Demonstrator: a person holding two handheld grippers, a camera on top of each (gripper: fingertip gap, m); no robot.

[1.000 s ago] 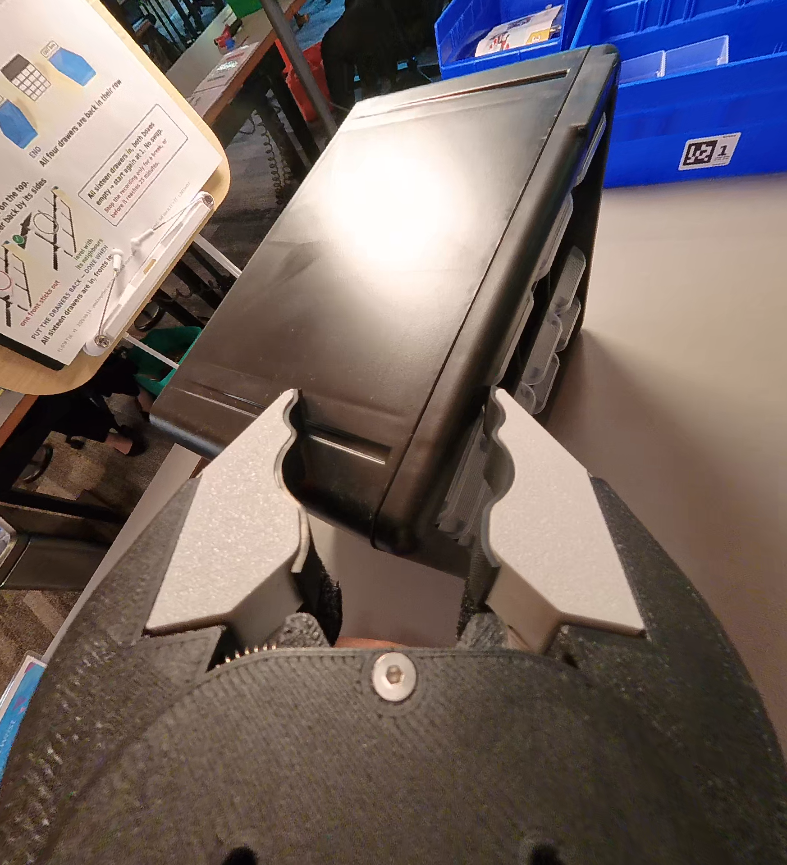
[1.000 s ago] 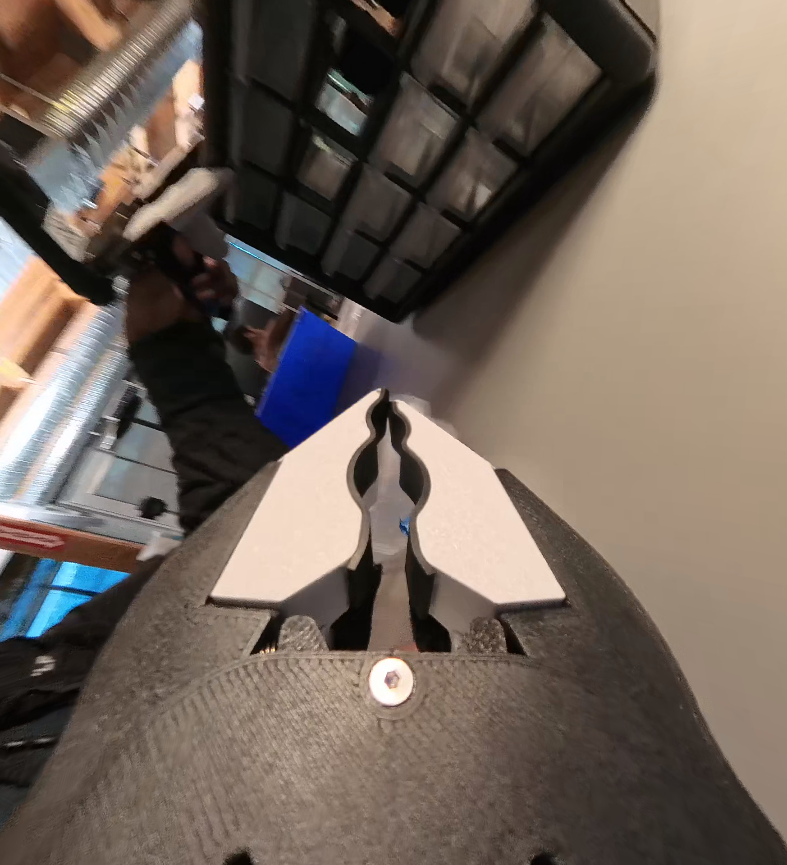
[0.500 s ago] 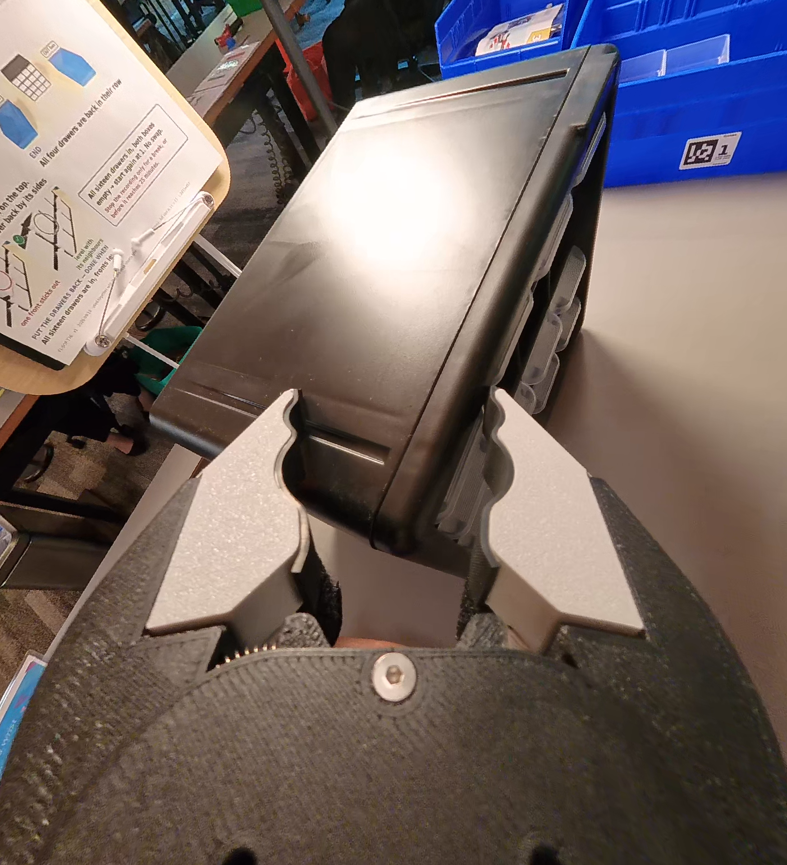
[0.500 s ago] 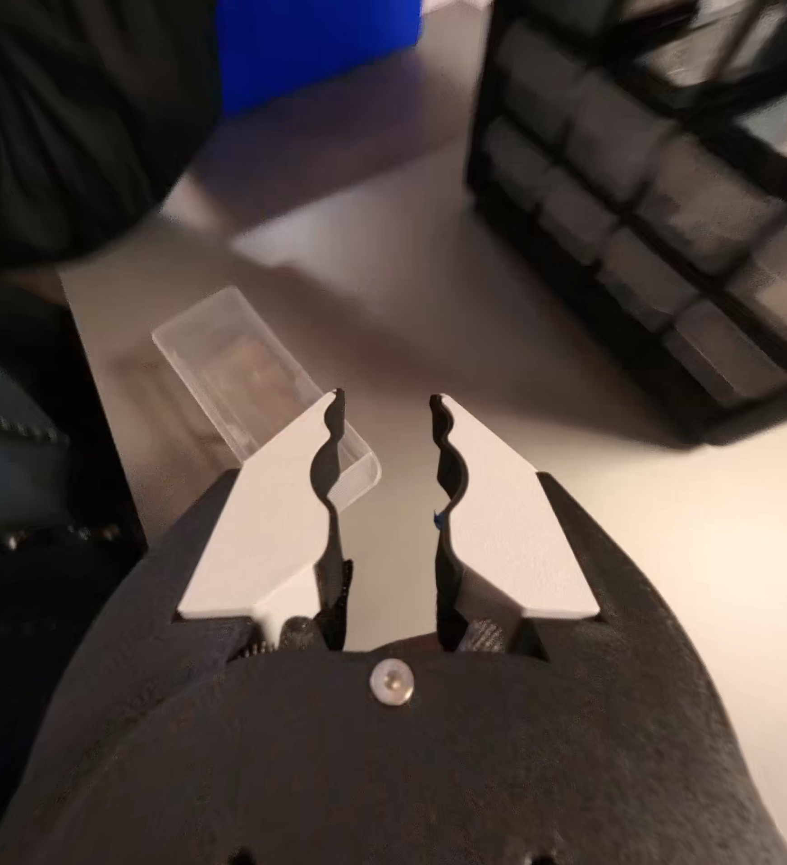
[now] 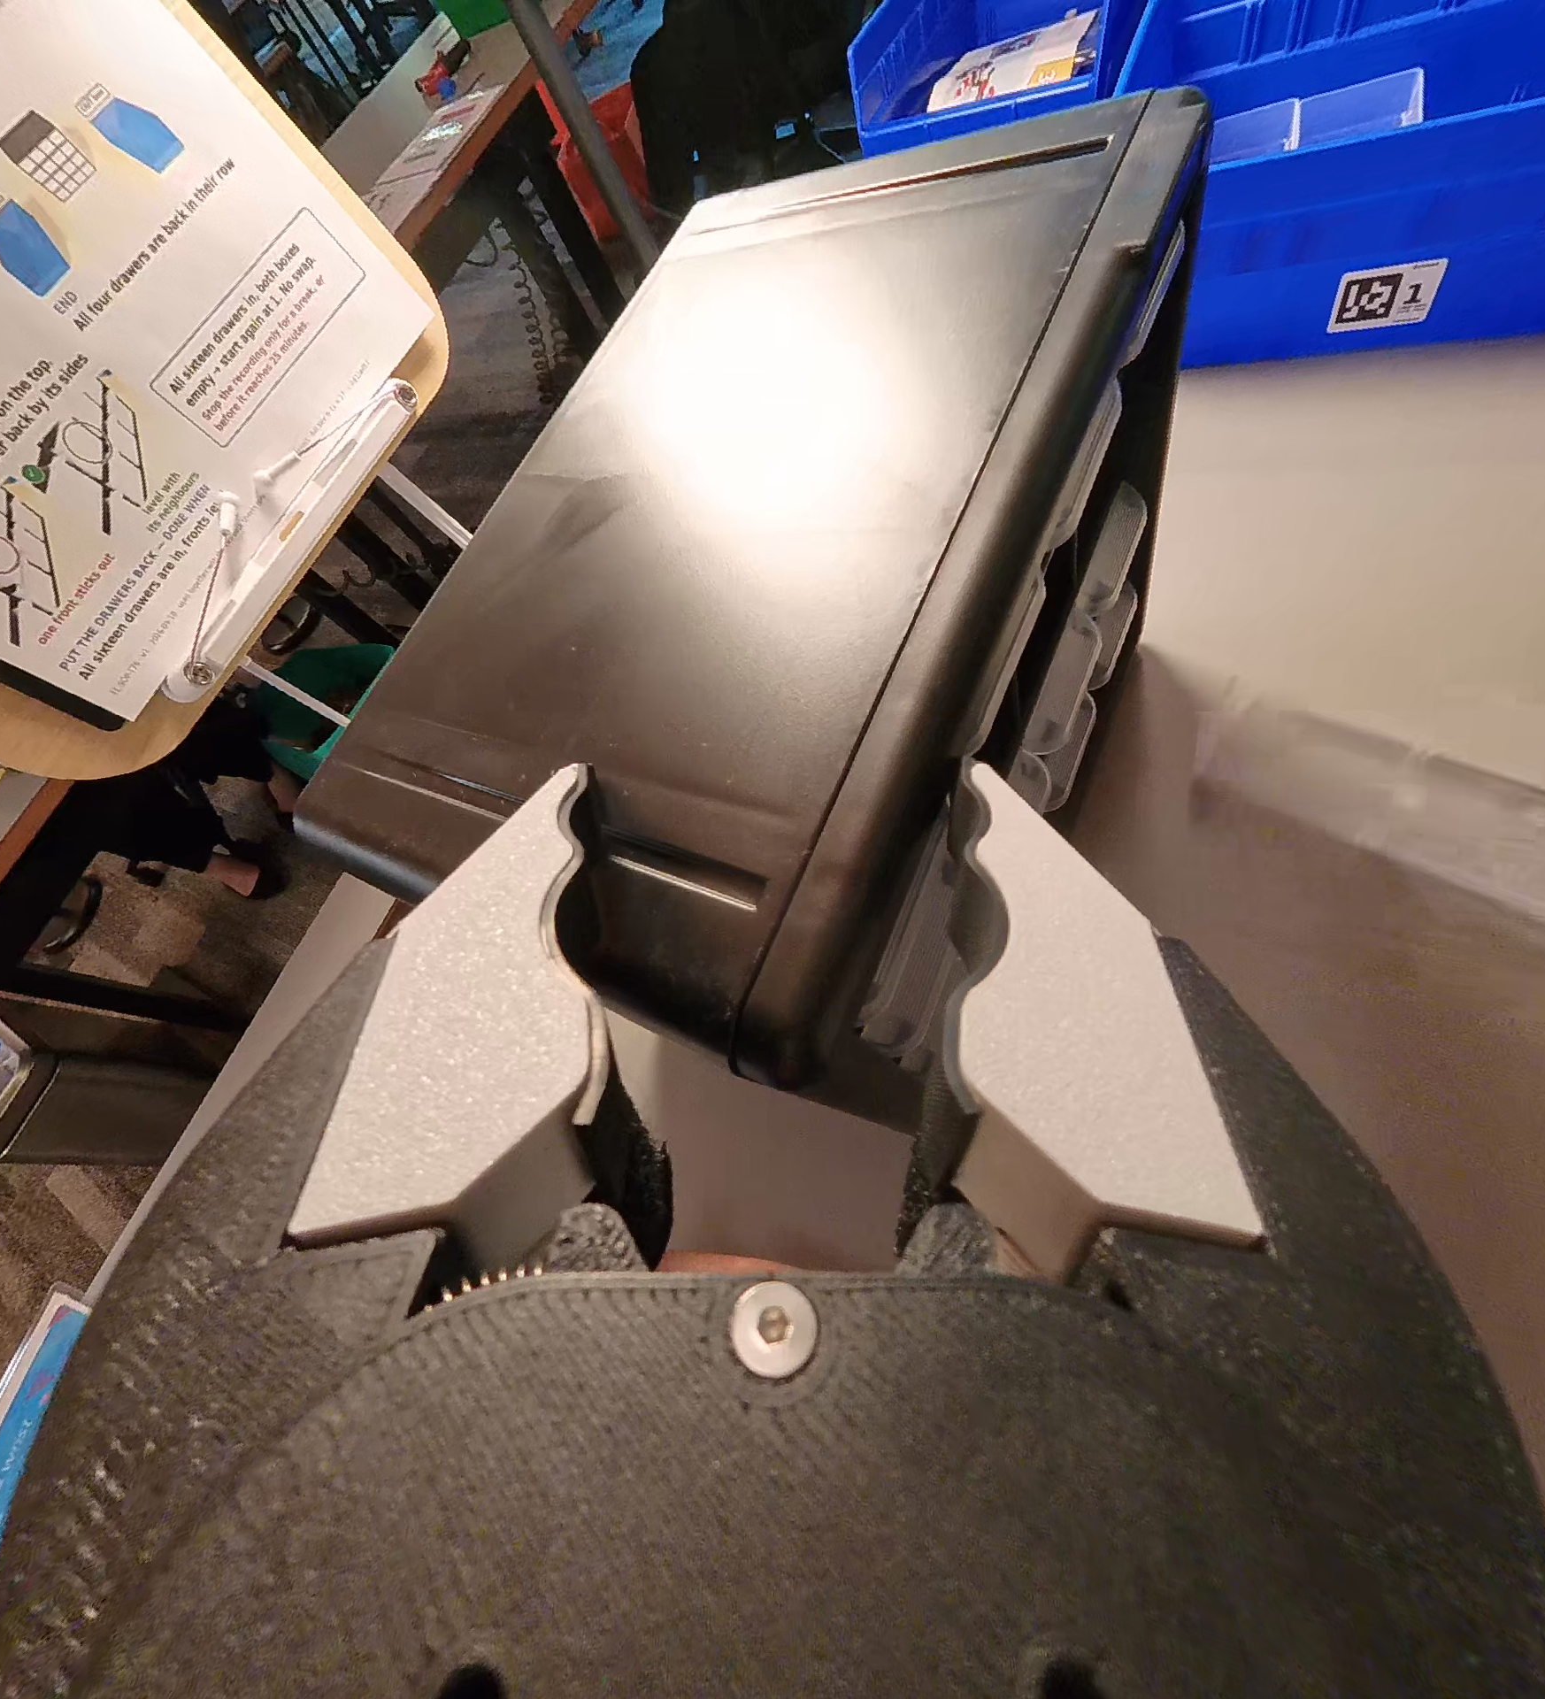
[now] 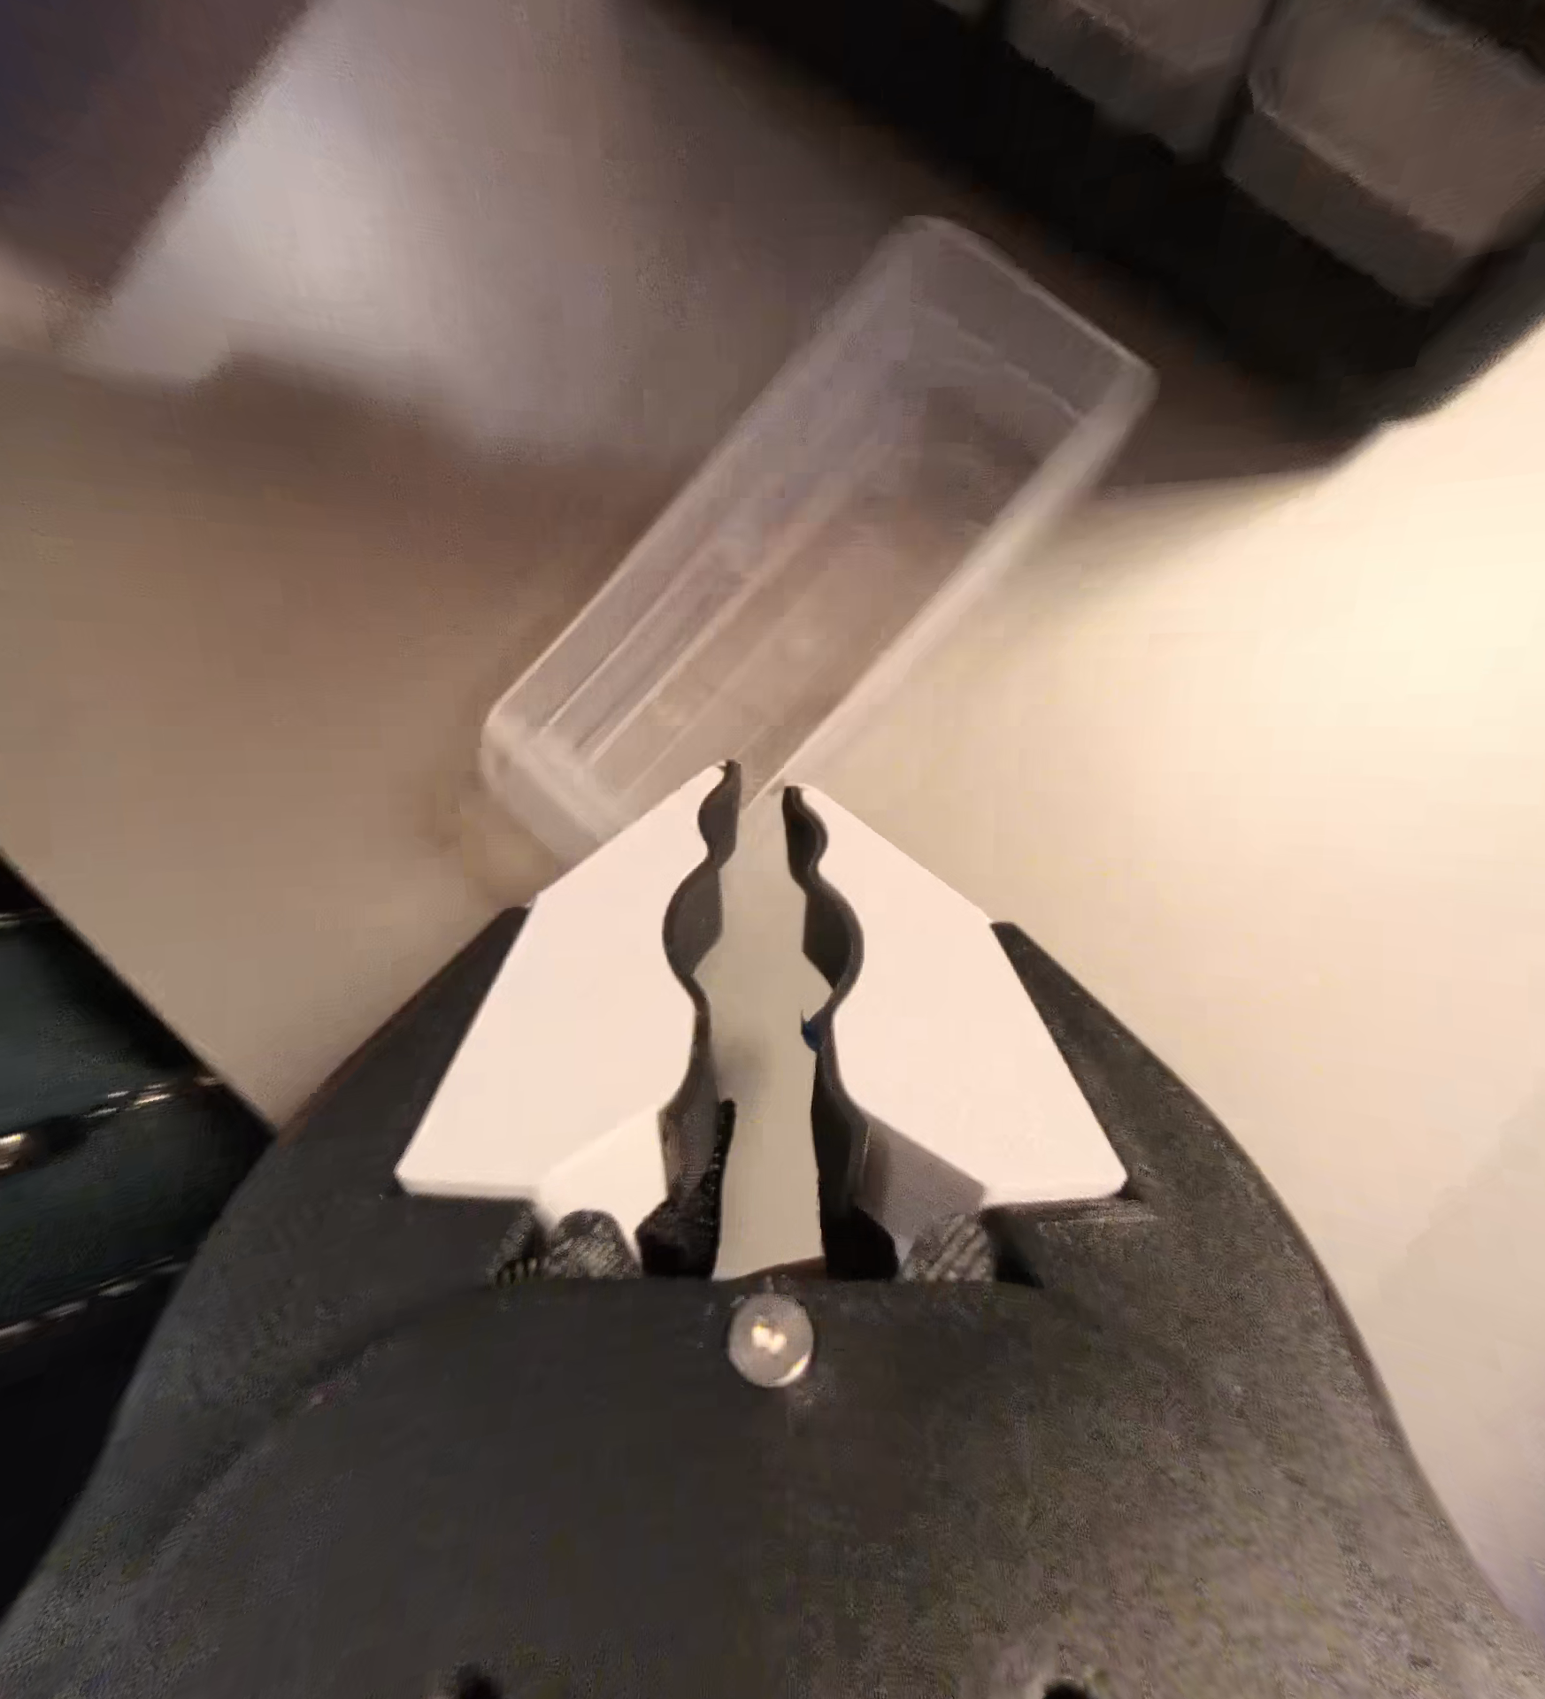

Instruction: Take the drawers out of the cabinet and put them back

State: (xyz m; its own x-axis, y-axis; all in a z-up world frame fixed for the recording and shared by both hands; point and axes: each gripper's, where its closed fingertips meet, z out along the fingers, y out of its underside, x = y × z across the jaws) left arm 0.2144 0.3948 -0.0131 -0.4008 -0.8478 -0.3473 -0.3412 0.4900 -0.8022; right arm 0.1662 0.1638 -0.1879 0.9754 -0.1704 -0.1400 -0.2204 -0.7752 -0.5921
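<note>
In the left wrist view the black cabinet [image 5: 750,552] stands on the beige table [image 5: 1394,644], its clear drawers [image 5: 1109,588] facing right. My left gripper [image 5: 776,781] is wide open and straddles the cabinet's near top front corner, one finger [image 5: 475,965] over the top and the other finger [image 5: 1072,965] by the drawer fronts. In the right wrist view one clear drawer [image 6: 824,515] lies on the table [image 6: 1302,735] in front of the cabinet [image 6: 1302,138]. My right gripper [image 6: 760,781] is just short of the drawer's near end, jaws narrowly apart, nothing pressed between them. This view is blurred.
Blue bins [image 5: 1394,184] stand behind the cabinet. An instruction sheet on a wooden board [image 5: 107,368] is at the left, past the table edge. A person's dark clothing [image 6: 33,1057] is at the left of the right wrist view.
The left gripper and cabinet have not moved. The right gripper swung down from the cabinet front to the table; its jaws opened beside the clear drawer, then narrowed, and the drawer now lies straight ahead.
</note>
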